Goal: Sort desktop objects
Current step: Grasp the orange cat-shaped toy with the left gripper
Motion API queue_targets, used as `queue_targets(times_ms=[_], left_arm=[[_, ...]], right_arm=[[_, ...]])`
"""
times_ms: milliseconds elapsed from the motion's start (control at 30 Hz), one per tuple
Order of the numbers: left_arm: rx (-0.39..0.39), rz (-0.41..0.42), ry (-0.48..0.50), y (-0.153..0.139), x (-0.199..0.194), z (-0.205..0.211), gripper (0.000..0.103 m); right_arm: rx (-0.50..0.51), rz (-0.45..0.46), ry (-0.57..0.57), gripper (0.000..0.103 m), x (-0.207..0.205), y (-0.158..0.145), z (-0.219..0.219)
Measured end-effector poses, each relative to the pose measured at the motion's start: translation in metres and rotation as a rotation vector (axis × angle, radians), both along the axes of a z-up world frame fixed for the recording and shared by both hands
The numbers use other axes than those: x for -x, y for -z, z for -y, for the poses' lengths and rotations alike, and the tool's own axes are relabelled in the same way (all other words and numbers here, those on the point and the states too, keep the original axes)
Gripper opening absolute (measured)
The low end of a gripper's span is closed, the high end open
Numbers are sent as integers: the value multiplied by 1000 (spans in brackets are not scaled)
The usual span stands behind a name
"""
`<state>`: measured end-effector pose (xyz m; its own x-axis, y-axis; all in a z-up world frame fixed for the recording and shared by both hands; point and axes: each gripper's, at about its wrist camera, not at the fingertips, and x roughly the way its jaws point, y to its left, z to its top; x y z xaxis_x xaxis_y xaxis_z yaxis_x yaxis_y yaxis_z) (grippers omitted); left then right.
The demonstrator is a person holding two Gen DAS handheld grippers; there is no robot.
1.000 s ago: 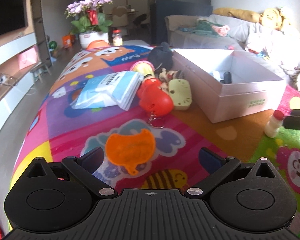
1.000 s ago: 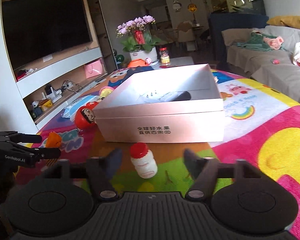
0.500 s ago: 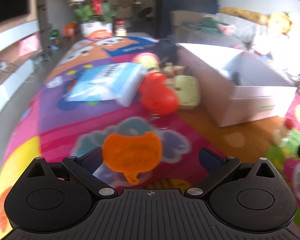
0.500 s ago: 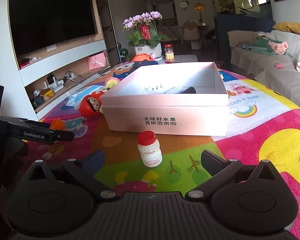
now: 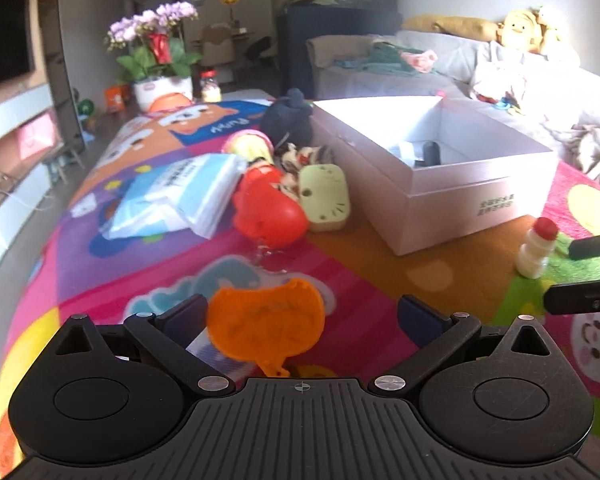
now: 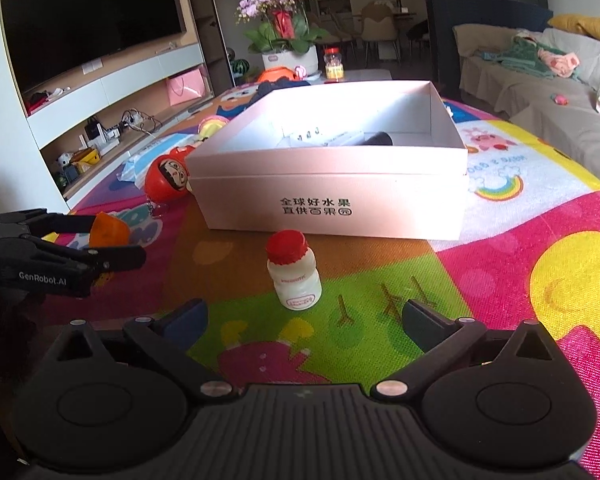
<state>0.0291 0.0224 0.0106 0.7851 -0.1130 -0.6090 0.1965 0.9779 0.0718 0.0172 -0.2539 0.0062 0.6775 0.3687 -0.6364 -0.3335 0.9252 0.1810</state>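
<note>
The left gripper (image 5: 300,316) is spread wide around a flat orange plastic toy (image 5: 266,326) lying on the colourful play mat (image 5: 372,280); whether its left finger touches the toy is unclear. The right gripper (image 6: 304,316), equally wide, holds nothing, with a small white red-capped bottle (image 6: 294,270) standing just ahead between its fingers.

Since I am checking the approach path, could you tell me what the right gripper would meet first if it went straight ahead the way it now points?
The right gripper, jaws open, would most likely meet the small white bottle first, standing upright just ahead between its fingers. The pink box lies beyond it; exact depth is unclear.
</note>
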Motion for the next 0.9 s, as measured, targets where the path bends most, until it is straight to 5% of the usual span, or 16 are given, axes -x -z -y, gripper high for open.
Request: queue_targets(times_ms=[233,533,733,833,900], left_arm=[[-6,-1,-27,0,-2,-5,96],[24,-11,-47,1,-1,-11,66],[36,-20,-4,-1,11,-6,67],[36,-27,48,-2,24,0,67],[35,-34,79,-1,31,6,67]], right_arm=[[-4,-11,5,103,0,0,1],[32,-7,2,103,0,0,-4],[68,8,-10,103,1,-2,-10],[95,84,-2,101,4,-7,-18],[141,118,-7,87,1,-11,-26]])
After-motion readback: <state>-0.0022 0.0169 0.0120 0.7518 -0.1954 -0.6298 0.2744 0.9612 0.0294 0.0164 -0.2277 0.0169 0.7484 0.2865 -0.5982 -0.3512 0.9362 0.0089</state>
